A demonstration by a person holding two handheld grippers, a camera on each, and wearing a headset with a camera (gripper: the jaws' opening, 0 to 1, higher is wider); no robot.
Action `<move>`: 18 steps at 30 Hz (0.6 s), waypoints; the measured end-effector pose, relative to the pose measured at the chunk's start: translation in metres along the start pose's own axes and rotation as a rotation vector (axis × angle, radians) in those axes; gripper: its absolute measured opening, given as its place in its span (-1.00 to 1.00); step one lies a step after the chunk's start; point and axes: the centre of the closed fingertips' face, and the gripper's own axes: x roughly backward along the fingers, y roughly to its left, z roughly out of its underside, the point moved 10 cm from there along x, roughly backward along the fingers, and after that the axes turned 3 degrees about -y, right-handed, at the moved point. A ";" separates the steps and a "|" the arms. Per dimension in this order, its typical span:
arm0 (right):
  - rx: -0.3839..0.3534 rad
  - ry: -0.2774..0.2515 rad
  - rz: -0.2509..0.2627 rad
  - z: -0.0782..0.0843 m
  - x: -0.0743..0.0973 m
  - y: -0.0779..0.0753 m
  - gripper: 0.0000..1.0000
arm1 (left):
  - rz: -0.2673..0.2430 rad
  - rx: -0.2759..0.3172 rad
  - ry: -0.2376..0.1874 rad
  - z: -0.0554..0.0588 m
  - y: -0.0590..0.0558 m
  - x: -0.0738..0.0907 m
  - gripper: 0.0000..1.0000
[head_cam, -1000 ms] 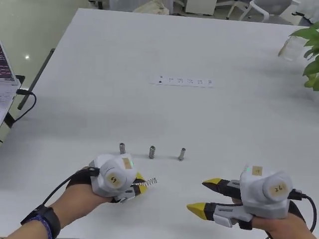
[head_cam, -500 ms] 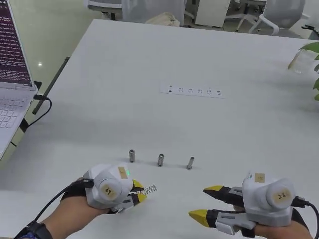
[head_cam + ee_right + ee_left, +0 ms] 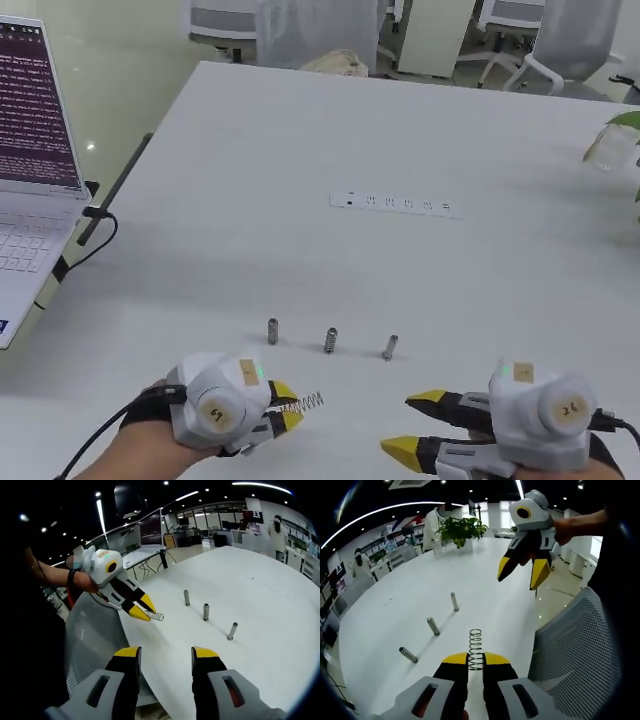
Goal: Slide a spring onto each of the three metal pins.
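Three pins (image 3: 331,340): upright in a row on the white table (image 3: 300,150); two carry fitted springs (image 3: 433,625), and the rightmost looks bare.
Your left gripper (image 3: 285,407): jaws pinched on a loose spring (image 3: 308,402), near the pins but apart from them.
Your right gripper (image 3: 412,422): jaws spread, holding nothing.

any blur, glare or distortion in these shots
Head view: sharp and evenly lit, the three pins cast only faint shadows on the white table. Left gripper view: fisheye bows the table edge, but the spring in the left hand-held gripper is crisp. Right gripper view: same bowing, ceiling lights show as bright streaks.
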 end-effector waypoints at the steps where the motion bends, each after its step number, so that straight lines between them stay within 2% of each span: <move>1: 0.001 0.001 -0.002 0.000 0.000 0.000 -0.24 | 0.000 -0.002 -0.002 -0.001 -0.001 0.000 -0.95; 10: 0.007 0.004 -0.010 -0.003 -0.005 0.000 -0.25 | 0.007 -0.031 -0.026 -0.013 -0.006 0.002 -0.95; 18: 0.024 0.005 -0.030 -0.008 -0.012 0.001 -0.28 | 0.037 -0.074 -0.036 -0.023 -0.014 -0.002 -0.95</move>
